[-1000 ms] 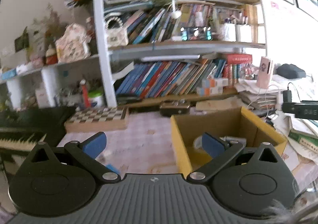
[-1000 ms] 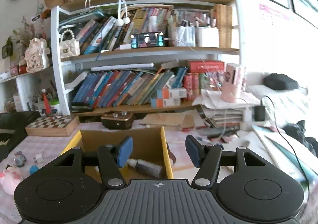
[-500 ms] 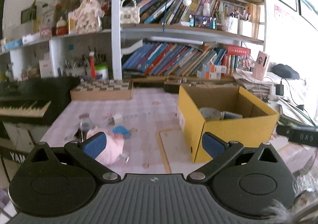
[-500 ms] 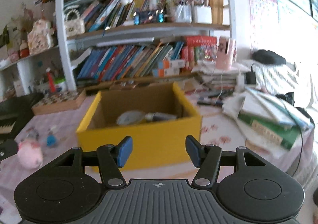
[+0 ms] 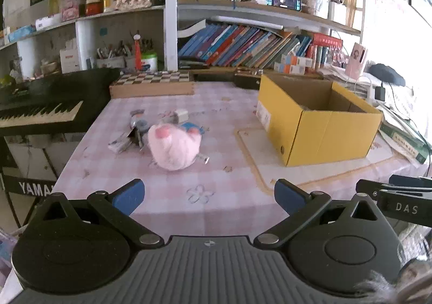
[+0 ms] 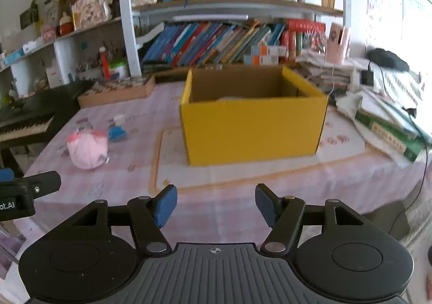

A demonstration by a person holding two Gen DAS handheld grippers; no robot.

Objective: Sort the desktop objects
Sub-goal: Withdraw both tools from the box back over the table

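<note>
A: Where are the things to be sorted?

B: A pink plush toy [image 5: 175, 148] lies on the desk [image 5: 216, 196], which has a pink checked cloth. Just behind it are a small blue object [image 5: 192, 127], a small white cube [image 5: 181, 115] and some small grey items [image 5: 129, 136] too blurred to name. An open yellow cardboard box [image 5: 318, 131] stands well to the right of the toy, on a pale mat with an orange border [image 6: 167, 169].

A: And the two grippers?

B: The left gripper [image 5: 209, 194] hangs above the near edge of the desk, jaws spread wide and released, nothing between them; the toy sits ahead of it, apart. The right gripper [image 6: 216, 202] faces the front wall of the box, apart from it. Its jaws have just been opening and stand released, with nothing between them.

A: Anything inside the box?

B: From the right wrist view something pale shows low inside; I cannot tell what it is.

A: What surrounds the desk?

B: A chessboard box [image 5: 152, 85] at the back, bookshelves [image 5: 243, 45] behind, a black keyboard [image 5: 40, 112] at the left
</note>
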